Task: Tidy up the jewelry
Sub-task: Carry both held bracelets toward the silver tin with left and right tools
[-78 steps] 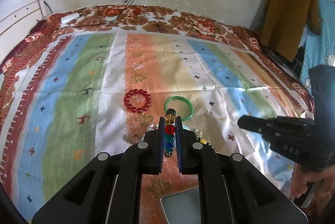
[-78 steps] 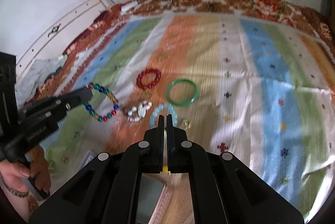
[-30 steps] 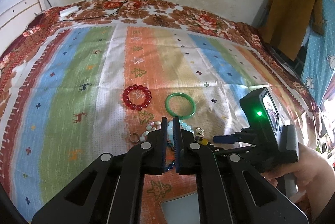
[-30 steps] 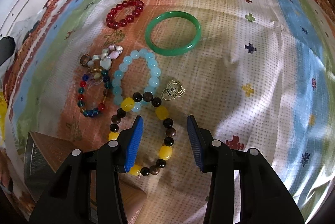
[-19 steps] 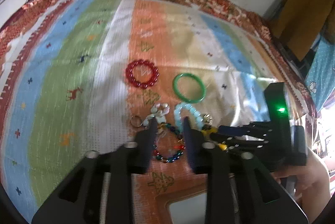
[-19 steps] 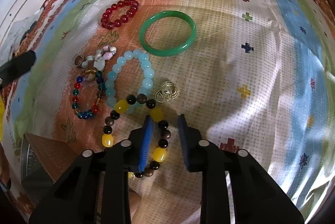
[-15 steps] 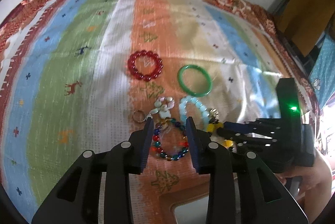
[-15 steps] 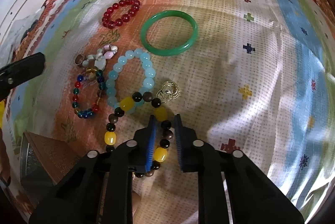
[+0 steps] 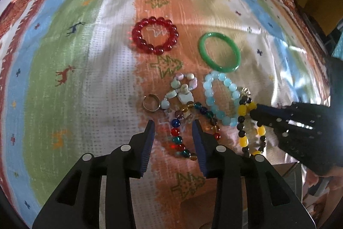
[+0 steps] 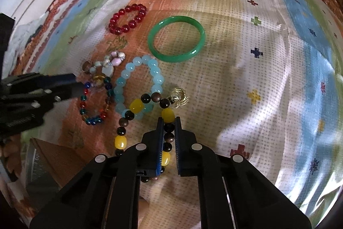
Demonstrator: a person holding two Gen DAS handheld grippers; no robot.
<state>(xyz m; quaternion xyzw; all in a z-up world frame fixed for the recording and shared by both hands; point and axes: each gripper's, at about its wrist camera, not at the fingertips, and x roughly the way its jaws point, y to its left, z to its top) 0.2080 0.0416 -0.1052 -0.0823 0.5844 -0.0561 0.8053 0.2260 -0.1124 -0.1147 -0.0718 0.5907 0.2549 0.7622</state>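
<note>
- The right gripper (image 10: 167, 121) is clamped on the yellow-and-dark bead bracelet (image 10: 137, 108), pinching the strand on the loop's right side, a yellow bead sitting right at the fingertips.
- That grip looks chosen so the strand runs lengthwise between the pads, which should let the loop hang free if lifted.
- The bracelet lies flat on the striped cloth (image 10: 268, 79); its loop is stretched long, the long axis running from the gripper out toward the small gold ring cluster (image 10: 179, 98) that touches its far end.
- Its far edge overlaps the pale blue bead bracelet (image 10: 139, 81).
- The left gripper (image 9: 172, 125) has its jaws opening, straddling the left side of the multicoloured bead bracelet (image 9: 193, 126); the pads do not press on the beads.
- That bracelet rests on the cloth, its loop long along the line the fingers point.
- Just beyond it sit a pastel stone bracelet (image 9: 182, 89) and a plain metal ring (image 9: 151, 102), close together.
- Farther out, well apart from the cluster, lie the red bead bracelet (image 9: 154, 35) and the green bangle (image 9: 218, 52), side by side, both flat.
- A brown box (image 10: 53, 156) shows at the near left edge of the right view, likely where the pieces go.
</note>
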